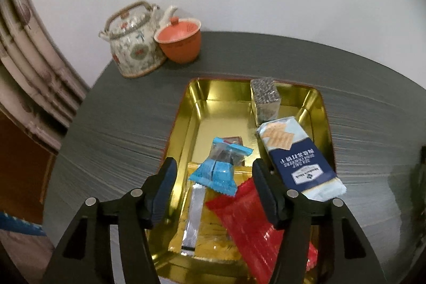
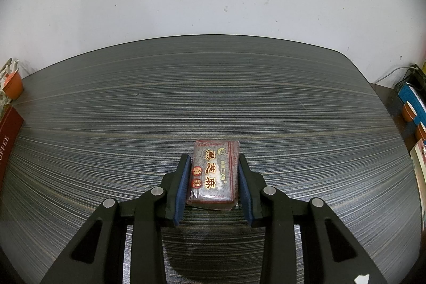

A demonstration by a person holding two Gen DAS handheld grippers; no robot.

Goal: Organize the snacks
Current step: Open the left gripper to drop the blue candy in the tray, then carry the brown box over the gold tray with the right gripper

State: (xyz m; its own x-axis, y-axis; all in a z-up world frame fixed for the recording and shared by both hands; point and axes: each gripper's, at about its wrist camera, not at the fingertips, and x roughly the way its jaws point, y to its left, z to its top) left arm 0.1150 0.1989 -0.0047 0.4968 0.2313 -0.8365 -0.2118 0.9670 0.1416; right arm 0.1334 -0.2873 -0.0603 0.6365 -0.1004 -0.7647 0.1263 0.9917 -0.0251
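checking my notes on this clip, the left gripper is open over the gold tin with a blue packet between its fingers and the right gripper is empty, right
Not quite: the right gripper is not empty. The right wrist view shows it shut on a black sesame candy block above the striped table. The rest holds: the left gripper is open over the gold tin, with the blue packet between its fingers.

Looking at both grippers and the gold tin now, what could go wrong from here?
1. The cracker pack leans on the gold tin's right rim with its near end hanging outside; a nudge may tip it onto the table.
2. The blue packet sits between the open left gripper pads on top of the pile; it may slide off.
3. The right gripper holds the sesame bar only by its sides; the wrapper looks glossy, so it may slip.
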